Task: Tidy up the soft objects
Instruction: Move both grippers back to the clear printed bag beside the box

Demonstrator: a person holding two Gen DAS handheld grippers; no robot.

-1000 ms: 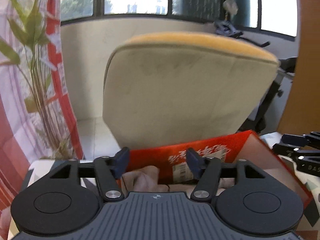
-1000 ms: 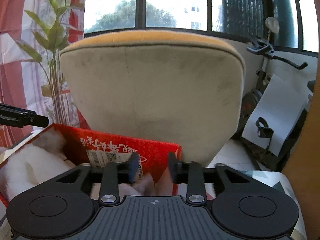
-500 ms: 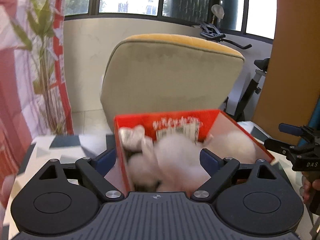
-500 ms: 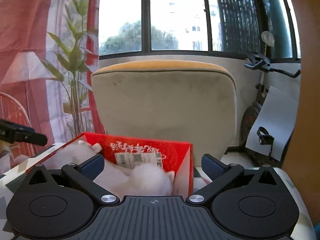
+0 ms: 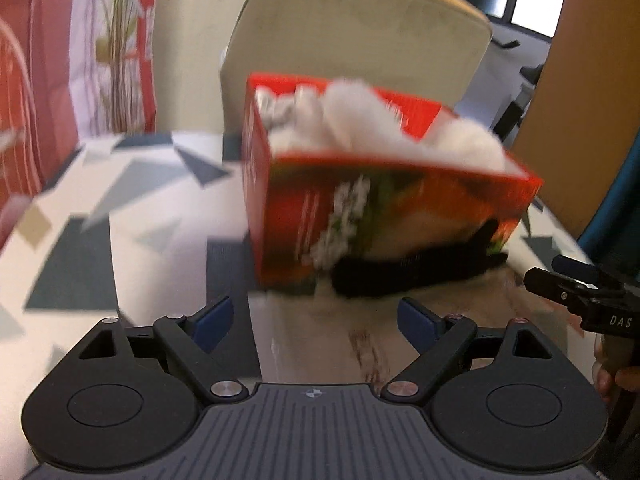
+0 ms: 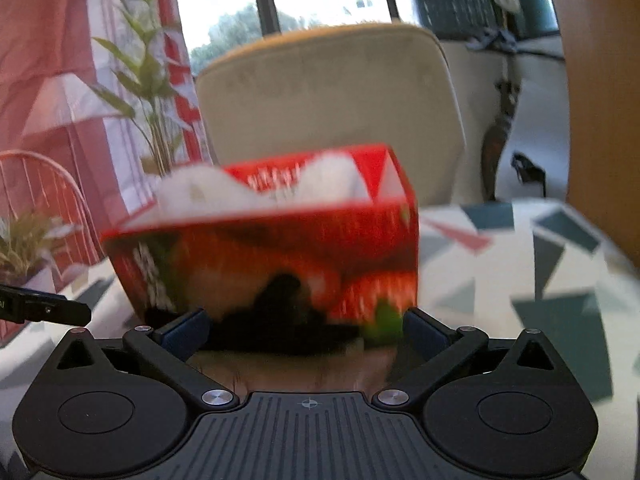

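A red cardboard box stands on the table, filled with white fluffy soft things; it also shows in the right wrist view with the white stuff heaped above its rim. A black soft object lies against the box's near side, also in the right wrist view. My left gripper is open and empty, short of the box. My right gripper is open and empty, its tips beside the black object. Both views are blurred.
A table with a grey and teal triangle pattern. A beige chair back stands behind the box. A plant and red curtain are at the left. The right gripper's tip shows at the left view's right edge.
Both grippers opened, letting go of soft things in the box, then pulled back and up. The box now shows from the front, with its near side and the black object in sight.
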